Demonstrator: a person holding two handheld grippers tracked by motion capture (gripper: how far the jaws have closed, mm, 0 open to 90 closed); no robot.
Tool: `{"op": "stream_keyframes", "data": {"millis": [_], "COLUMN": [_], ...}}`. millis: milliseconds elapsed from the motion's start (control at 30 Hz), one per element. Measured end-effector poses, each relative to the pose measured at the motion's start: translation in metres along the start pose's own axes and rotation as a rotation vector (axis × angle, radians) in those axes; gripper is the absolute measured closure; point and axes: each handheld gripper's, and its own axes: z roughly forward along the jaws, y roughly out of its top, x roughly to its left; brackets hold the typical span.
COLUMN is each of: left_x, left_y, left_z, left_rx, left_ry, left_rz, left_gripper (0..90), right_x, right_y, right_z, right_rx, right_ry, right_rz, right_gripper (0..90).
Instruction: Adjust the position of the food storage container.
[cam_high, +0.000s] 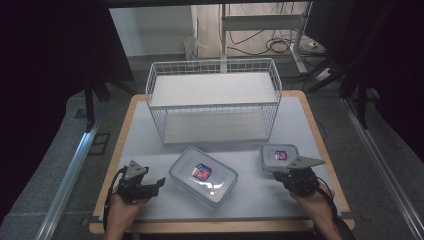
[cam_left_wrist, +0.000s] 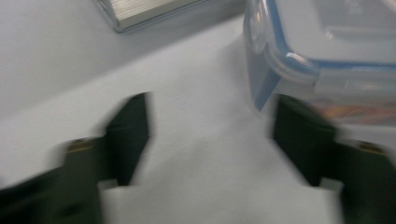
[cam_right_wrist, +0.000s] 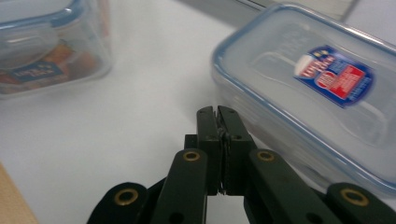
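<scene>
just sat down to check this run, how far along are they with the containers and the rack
Nothing looks done: the wire rack is bare. The large container and small container sit lidded on the table. The left gripper is open beside the large one; the right gripper is shut, empty.

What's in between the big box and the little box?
Nothing: the high view shows bare white table between the big box and the little box.

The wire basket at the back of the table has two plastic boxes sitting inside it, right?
No. In the high view the wire basket at the back holds nothing; the large plastic box and the small plastic box sit on the table in front of it.
</scene>
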Motion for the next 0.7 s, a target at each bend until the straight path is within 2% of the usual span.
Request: {"op": "stream_keyframes", "data": {"millis": [67, 133, 167, 233, 267, 300, 333, 400, 467, 500, 533, 700], "left_x": [0.002, 0.002, 0.001, -0.002, -0.002, -0.005, -0.006, -0.009, -0.009, -0.007, -0.008, -0.017], "left_y": [0.004, 0.01, 0.012, 0.016, 0.016, 0.019, 0.019, 0.019, 0.019, 0.018, 0.018, 0.017], "left_z": [0.004, 0.011, 0.015, 0.024, 0.024, 0.033, 0.035, 0.035, 0.034, 0.032, 0.032, 0.031], "left_rx": [-0.001, 0.0, 0.0, 0.01, 0.01, 0.027, 0.035, 0.045, 0.042, 0.035, 0.035, 0.046], "left_ry": [-0.024, -0.05, -0.065, -0.073, -0.073, -0.083, -0.086, -0.084, -0.088, -0.102, -0.105, -0.13], "left_rz": [-0.017, -0.013, -0.006, 0.006, 0.006, 0.003, 0.012, 0.026, 0.022, 0.001, -0.007, -0.002], "left_gripper": [54.3, 71.6, 78.0, 84.1, 86.0, 88.0, 88.9, 89.9, 89.9, 89.9, 90.0, 90.0], "right_x": [0.003, 0.007, 0.009, 0.013, 0.015, 0.018, 0.02, 0.024, 0.027, 0.032, 0.035, 0.054], "right_y": [0.001, 0.001, 0.002, 0.003, 0.003, 0.003, 0.004, 0.004, 0.004, 0.005, 0.005, 0.006], "right_z": [0.001, 0.003, 0.003, 0.005, 0.006, 0.007, 0.007, 0.009, 0.01, 0.012, 0.013, 0.02], "right_rx": [-0.004, -0.008, -0.009, -0.012, -0.01, -0.009, -0.007, -0.004, -0.004, -0.002, 0.0, 0.018], "right_ry": [0.013, 0.029, 0.039, 0.053, 0.062, 0.072, 0.08, 0.1, 0.118, 0.152, 0.166, 0.246], "right_rz": [-0.001, 0.004, 0.004, -0.002, -0.004, -0.007, -0.012, -0.017, -0.019, -0.021, -0.023, -0.048], "right_gripper": [88.0, 88.1, 88.2, 88.2, 88.2, 88.2, 88.2, 88.1, 88.0, 87.9, 87.8, 87.3]}}
